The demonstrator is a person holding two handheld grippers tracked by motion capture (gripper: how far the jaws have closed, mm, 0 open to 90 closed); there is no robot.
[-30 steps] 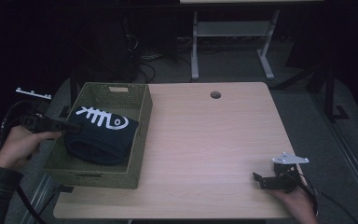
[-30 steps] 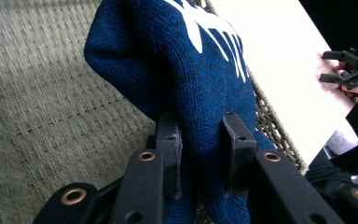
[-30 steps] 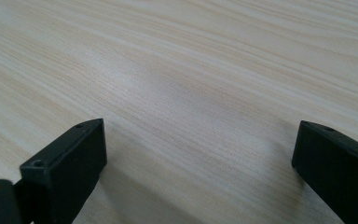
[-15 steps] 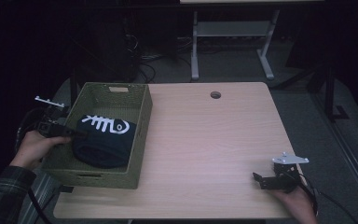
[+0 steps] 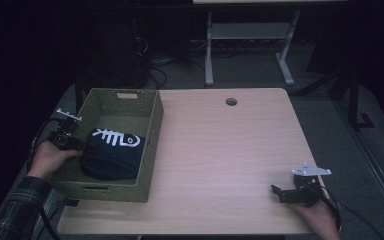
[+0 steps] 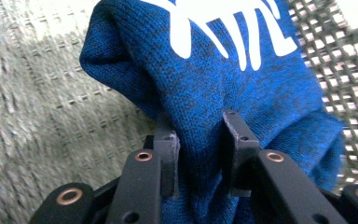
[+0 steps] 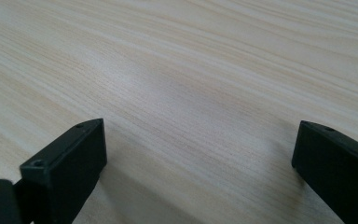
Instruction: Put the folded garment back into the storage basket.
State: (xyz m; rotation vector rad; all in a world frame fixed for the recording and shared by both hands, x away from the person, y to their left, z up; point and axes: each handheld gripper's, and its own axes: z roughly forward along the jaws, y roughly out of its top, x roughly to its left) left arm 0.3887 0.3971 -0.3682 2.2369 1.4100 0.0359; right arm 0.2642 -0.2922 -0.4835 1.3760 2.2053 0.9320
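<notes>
High view: the left gripper clamps a fold of the blue fish-bone garment lying in the woven basket, its jaws having just eased slightly; the right gripper rests wide apart on the table.

Blue knit garment between tool jaws

There is 1 woven basket, 1 folded blue garment with 1 white fishbone print, 1 wooden table with 1 round hole, 2 grippers, left and right, and 2 hands.
</notes>
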